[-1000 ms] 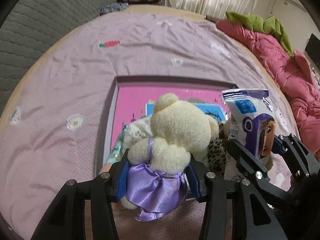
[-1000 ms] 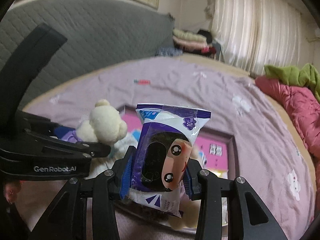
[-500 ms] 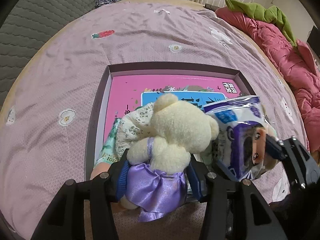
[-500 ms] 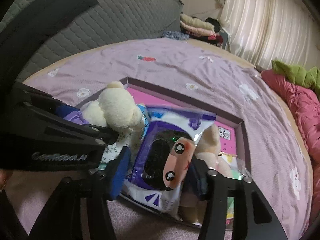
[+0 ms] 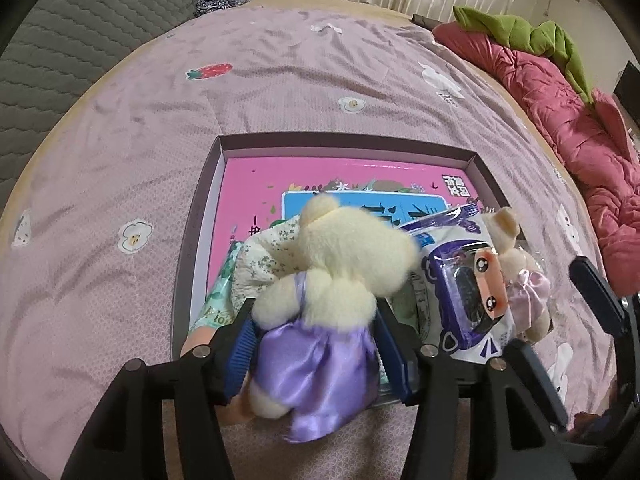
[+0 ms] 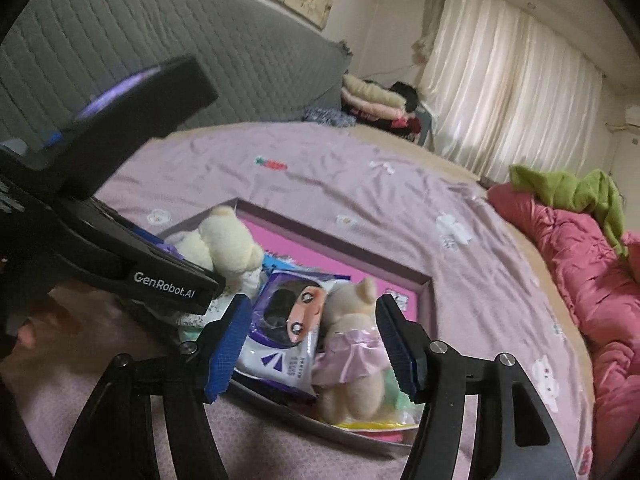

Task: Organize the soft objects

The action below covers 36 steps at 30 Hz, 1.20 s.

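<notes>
A cream teddy bear in a purple satin dress (image 5: 320,320) sits between the blue pads of my left gripper (image 5: 316,320). The jaws are opening, and the pads still touch the dress. The bear hangs over the near edge of a shallow box (image 5: 344,148) with a pink printed bottom. A purple-and-white wipes pack (image 6: 284,320) lies in the box, leaning on a small bear in a pink dress (image 6: 352,332). My right gripper (image 6: 312,308) hovers over them, its jaws opening and its pads clear of both. A floral cloth bundle (image 5: 264,256) lies under the cream bear.
The box rests on a lilac bedspread (image 5: 280,80). A pink quilt (image 5: 560,120) and a green cloth (image 5: 520,28) lie along the right side. A grey quilted headboard (image 6: 160,60), folded clothes (image 6: 372,96) and curtains (image 6: 500,100) stand behind.
The right gripper let go of the wipes pack, which now lies in the box beside the pink-dress bear, and its jaws spread wide. The left jaws widened slightly around the cream bear.
</notes>
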{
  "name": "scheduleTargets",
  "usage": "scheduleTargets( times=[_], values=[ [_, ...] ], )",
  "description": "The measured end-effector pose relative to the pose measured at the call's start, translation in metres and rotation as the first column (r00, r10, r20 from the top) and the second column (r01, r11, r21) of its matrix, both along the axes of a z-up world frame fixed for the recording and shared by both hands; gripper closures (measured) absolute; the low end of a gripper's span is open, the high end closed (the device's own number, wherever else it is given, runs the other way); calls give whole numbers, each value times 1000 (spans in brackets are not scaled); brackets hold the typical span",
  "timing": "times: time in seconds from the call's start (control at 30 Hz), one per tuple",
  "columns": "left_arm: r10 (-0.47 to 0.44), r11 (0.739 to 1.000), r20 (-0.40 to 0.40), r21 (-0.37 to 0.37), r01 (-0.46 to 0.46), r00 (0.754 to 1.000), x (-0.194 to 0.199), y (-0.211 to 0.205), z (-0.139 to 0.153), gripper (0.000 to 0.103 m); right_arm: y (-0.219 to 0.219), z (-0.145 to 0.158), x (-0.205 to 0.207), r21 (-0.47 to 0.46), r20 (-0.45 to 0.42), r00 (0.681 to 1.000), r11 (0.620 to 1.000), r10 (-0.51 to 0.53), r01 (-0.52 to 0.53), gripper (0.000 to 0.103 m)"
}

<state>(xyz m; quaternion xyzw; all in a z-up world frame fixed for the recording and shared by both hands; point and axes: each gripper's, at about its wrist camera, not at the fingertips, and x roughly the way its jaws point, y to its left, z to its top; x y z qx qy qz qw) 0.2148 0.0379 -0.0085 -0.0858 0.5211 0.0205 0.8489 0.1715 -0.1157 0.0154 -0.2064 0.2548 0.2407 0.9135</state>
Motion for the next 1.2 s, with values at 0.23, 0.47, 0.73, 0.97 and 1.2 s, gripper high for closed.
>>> scheduleTargets(
  times=[0.23,0.47,0.73,0.97,1.2],
  values=[
    [4,1000,33,-5,-3,999,-8,0,7,44,-21,13,-9,79,11,998,995,-59,58,27],
    [13,1000,109,4,-13,994,-36,-2,22,44,-31,16,-17,123,-39,994,986,-106,110,27],
    [72,997,144,4,-73,987,-75,6,36,40,-29,28,-43,140,-16,990,980,-138,138,27],
    [87,996,148,18,-91,985,-108,2,35,40,-30,30,-76,130,-8,985,977,-171,170,27],
    [63,997,157,35,-69,986,-140,-12,32,40,-37,25,-99,132,-53,976,967,-211,216,26]
  ],
)
